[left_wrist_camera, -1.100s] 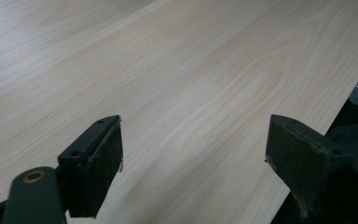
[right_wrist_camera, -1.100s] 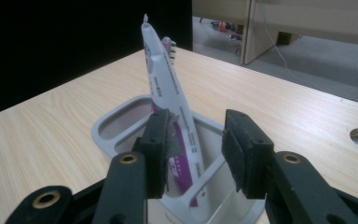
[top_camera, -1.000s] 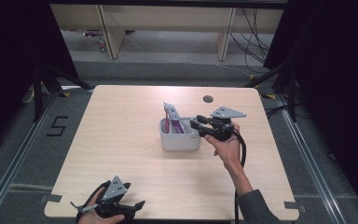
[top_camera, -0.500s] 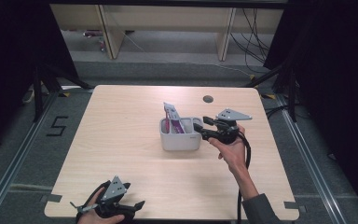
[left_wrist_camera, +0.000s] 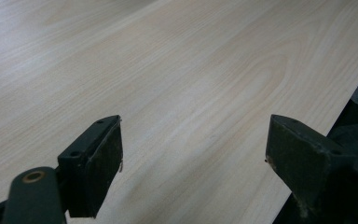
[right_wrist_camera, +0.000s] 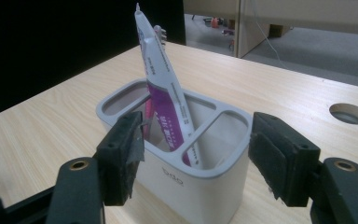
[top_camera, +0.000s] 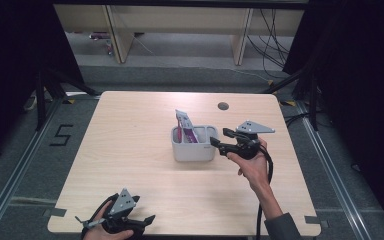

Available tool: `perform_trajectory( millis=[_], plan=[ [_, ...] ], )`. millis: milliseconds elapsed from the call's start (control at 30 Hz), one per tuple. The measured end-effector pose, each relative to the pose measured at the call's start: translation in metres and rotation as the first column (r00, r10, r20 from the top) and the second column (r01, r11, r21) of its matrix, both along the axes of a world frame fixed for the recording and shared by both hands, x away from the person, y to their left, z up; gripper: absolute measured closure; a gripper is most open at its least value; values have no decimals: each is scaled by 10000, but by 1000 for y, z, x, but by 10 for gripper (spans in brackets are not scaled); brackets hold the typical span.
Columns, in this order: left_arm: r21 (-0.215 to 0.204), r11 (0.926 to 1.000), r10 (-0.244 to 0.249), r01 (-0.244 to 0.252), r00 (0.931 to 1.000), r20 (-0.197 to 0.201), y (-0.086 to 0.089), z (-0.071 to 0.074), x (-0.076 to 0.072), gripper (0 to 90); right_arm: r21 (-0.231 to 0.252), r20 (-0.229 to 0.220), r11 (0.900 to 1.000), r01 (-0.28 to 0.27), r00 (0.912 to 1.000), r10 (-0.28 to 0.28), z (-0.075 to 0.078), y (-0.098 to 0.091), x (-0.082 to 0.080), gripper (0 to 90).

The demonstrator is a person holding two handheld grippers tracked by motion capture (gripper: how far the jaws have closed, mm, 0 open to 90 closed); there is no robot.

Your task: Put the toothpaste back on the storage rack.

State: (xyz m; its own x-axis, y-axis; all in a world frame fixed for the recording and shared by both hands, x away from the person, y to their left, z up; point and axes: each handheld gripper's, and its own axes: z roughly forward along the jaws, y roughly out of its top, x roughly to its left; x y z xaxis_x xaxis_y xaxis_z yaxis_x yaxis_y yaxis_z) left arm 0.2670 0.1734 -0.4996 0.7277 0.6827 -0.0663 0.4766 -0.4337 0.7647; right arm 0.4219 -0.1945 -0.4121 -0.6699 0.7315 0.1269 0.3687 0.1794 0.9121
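A white holder (top_camera: 192,150) with several compartments stands mid-table, holding a purple-and-white toothpaste tube (top_camera: 184,125) that leans to the far left. In the right gripper view the tube (right_wrist_camera: 163,93) rises from the holder (right_wrist_camera: 205,186), with a toothbrush head (right_wrist_camera: 160,32) just behind it. My right gripper (top_camera: 219,138) sits at the holder's right side; its jaws have just been opening and stand apart either side of the holder's near end without pressing on it (right_wrist_camera: 198,144). My left gripper (top_camera: 130,222) rests open over bare wood at the table's near-left edge (left_wrist_camera: 191,154).
A round cable hole (top_camera: 223,106) lies in the table beyond the holder. The table's edge (left_wrist_camera: 354,93) runs close to the left gripper. Wooden shelving (top_camera: 180,30) and cables stand behind the table. A "5" is marked on the floor (top_camera: 62,135).
The right gripper's jaws have spread wider and the hand has drawn slightly away from the holder. The left gripper has stayed where it was.
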Motion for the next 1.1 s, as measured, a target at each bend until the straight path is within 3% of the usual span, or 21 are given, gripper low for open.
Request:
perform_trajectory(
  millis=[33, 100, 133, 167, 233, 267, 333, 400, 433, 500, 667, 800, 867, 900, 1000, 1100],
  plan=[
    [7, 10000, -16, 16, 10000, 1, 0, 0, 0, 184, 90, -130, 9999, -67, 9999, 68, 0, 0, -1, 347],
    [21, 10000, 3, -3, 10000, -1, 0, 0, 0, 184, 77, 45, 10000, -34, 10000, 34, 0, -1, -2, 338],
    [32, 10000, 9, -9, 10000, 16, 0, 0, 0, 184, 192, -189, 9998, -24, 9998, 28, 0, -1, -5, 332],
    [32, 10000, 9, -9, 10000, 16, 0, 0, 0, 184, 30, -261, 10000, -48, 9996, 49, 1, -3, -6, 324],
    [12, 10000, 4, -4, 10000, 4, 0, 0, 0, 184, 168, -337, 9999, -19, 9994, 25, 0, -3, -8, 313],
    [17, 10000, -18, 18, 10000, -17, 1, 0, 0, 184, 19, -59, 10000, -90, 9999, 90, 0, -5, -7, 312],
    [23, 10000, 1, -1, 10000, 13, 0, 0, 0, 183, 94, -252, 9999, -138, 9996, 140, 1, -7, -11, 306],
    [40, 10000, -8, 8, 10000, 19, 1, 1, 0, 183, 76, -77, 9998, -200, 9998, 200, 1, -9, -12, 300],
    [48, 10000, -2, 1, 10000, 29, 1, 0, 0, 183, 83, -316, 9999, -130, 9994, 133, 1, -10, -15, 296],
    [26, 10000, -11, 11, 10000, -21, 1, 0, 0, 183, 40, -218, 9998, -191, 9996, 192, 0, -10, -16, 292],
    [44, 10000, -18, 18, 10000, 29, 1, 1, 0, 183, -236, -548, 9996, -123, 9984, 110, -5, -18, -24, 265],
    [61, 10000, -29, 29, 10000, 33, 1, 1, 0, 183, 31, -767, 9999, -98, 9970, 100, -7, -21, -29, 253],
    [23, 10000, 9, -9, 10000, 32, 0, 0, 0, 183, -26, -748, 10000, -95, 9972, 93, -8, -24, -32, 246],
    [23, 10000, 13, -13, 10000, 23, 0, 0, 0, 183, -239, -514, 9996, -124, 9986, 112, -9, -26, -32, 241],
    [16, 10000, -31, 31, 10000, -13, 0, 0, 0, 183, -212, -874, 9998, 0, 9962, -19, -12, -30, -39, 225],
    [14, 10000, -12, 12, 10000, 12, 0, 0, 0, 183, -220, -851, 9998, 12, 9964, -31, -15, -32, -41, 221]
  ],
)
